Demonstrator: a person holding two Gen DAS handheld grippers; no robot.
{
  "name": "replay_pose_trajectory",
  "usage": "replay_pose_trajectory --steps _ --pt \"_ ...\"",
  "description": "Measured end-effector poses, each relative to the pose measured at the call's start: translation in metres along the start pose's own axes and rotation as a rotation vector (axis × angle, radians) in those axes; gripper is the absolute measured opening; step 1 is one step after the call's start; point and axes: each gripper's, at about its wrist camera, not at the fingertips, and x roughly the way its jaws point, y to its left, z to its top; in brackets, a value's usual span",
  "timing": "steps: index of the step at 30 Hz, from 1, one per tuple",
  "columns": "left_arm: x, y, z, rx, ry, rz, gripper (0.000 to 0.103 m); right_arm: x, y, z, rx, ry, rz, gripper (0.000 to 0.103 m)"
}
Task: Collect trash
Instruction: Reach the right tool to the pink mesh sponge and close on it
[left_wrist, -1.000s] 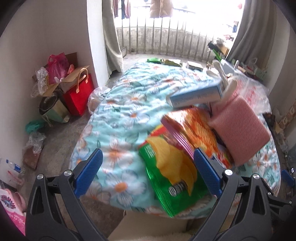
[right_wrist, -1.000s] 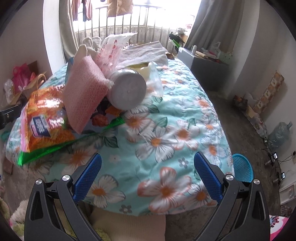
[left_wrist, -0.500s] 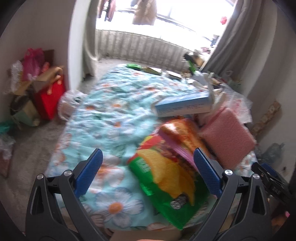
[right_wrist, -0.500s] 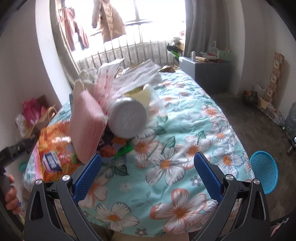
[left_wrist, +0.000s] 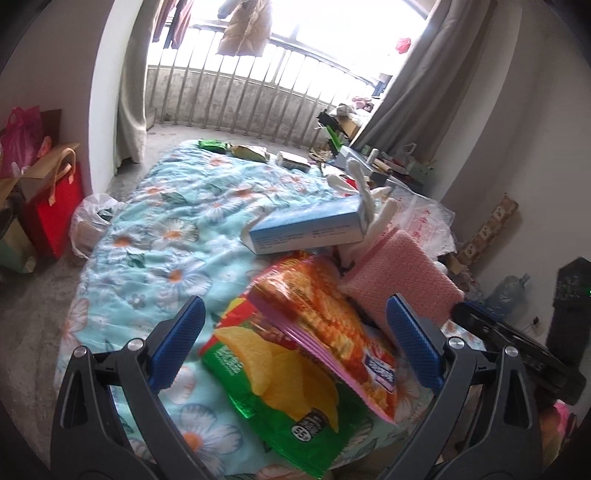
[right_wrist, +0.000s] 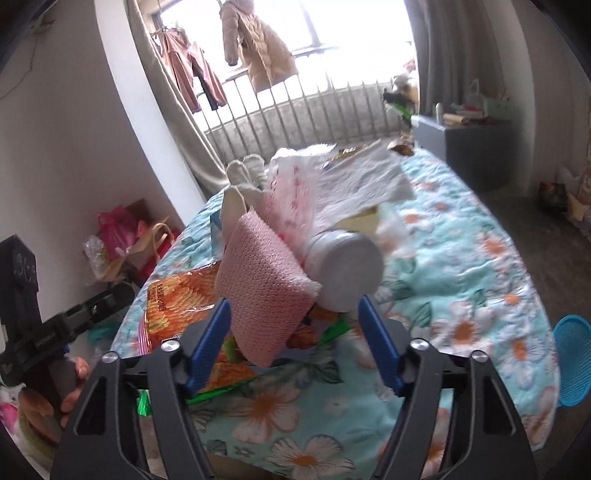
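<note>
While its round end faces the camera, the can (right_wrist: 345, 271) lies beyond the closing, empty right hand-held gripper (right_wrist: 297, 345).

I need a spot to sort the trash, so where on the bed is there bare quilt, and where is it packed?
Bare quilt runs along the bed's left side, between the blue box and the red bag on the floor. In the right wrist view, open quilt lies between the white bottle and the blue basket. The near middle is packed: green chip bag, orange snack bag, pink sponge.
</note>
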Motion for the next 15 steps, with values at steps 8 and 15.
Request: replay_pose_trajectory --steps 8,15 --pt "0.013 -0.004 -0.013 -0.038 0.094 -0.087 0.066 0.015 -0.004 0.0 0.043 0.019 0.089 0.045" --pt "0.022 0.007 -0.015 -0.111 0.13 -0.093 0.056 0.004 -0.003 0.002 0.049 -0.003 0.097 0.045"
